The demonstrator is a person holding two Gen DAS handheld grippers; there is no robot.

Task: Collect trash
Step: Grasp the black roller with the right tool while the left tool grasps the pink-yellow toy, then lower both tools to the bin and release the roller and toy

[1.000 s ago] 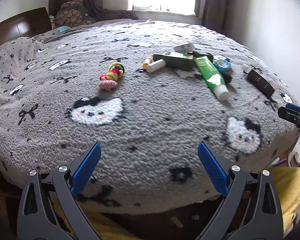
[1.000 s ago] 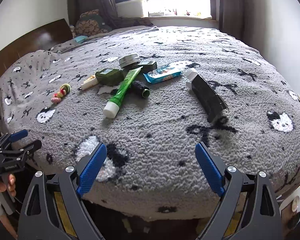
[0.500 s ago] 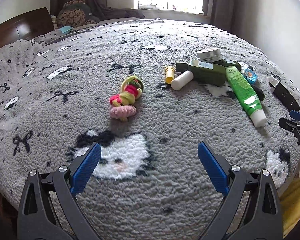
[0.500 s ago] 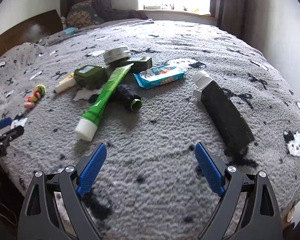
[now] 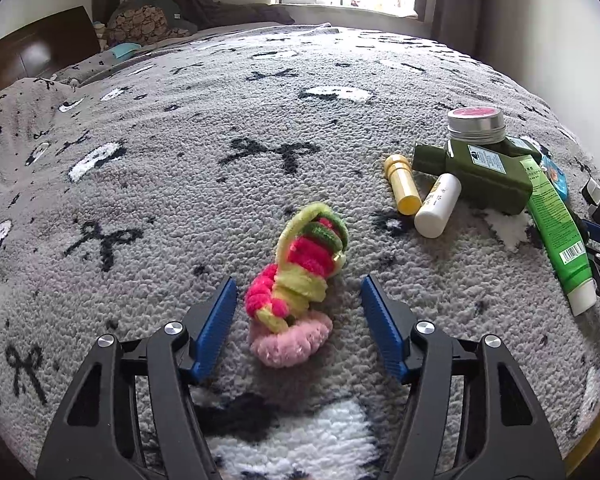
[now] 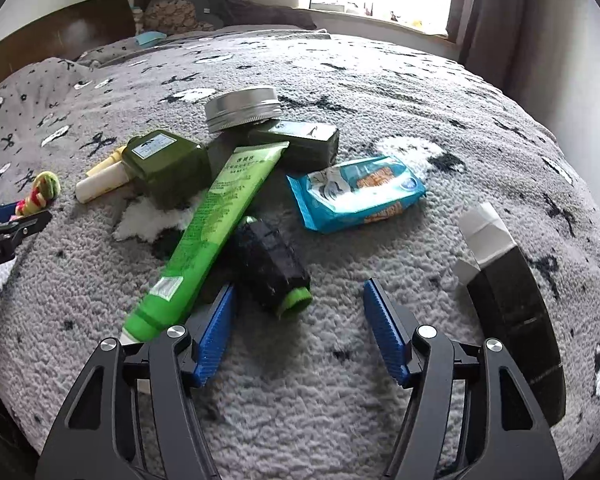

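Note:
A bundle of pink, yellow and green hair ties [image 5: 296, 292] lies on the grey blanket [image 5: 180, 184]. It sits between the closing jaws of my left gripper [image 5: 298, 282], and the pads are not touching it. In the right wrist view my right gripper [image 6: 299, 285] is also closing. A black roll with a green end [image 6: 274, 268] lies just inside its left pad, untouched by either pad. A green tube [image 6: 216, 228] rests against that roll and passes under the left finger. A blue snack wrapper [image 6: 356, 196] lies beyond the jaws.
A black carton with a white end [image 6: 512, 312] lies right of the right gripper. Behind are a silver tin [image 6: 242, 108], a dark green bottle [image 6: 164, 164], a green box [image 6: 296, 140], a white tube [image 5: 438, 210], a yellow tube [image 5: 402, 190] and a white tissue scrap [image 6: 152, 220]. A headboard [image 5: 32, 52] stands far left.
Both grippers came forward from the bed's edge and lower over the blanket. The left now straddles the hair ties, the right reached the black roll. Both pairs of jaws have narrowed.

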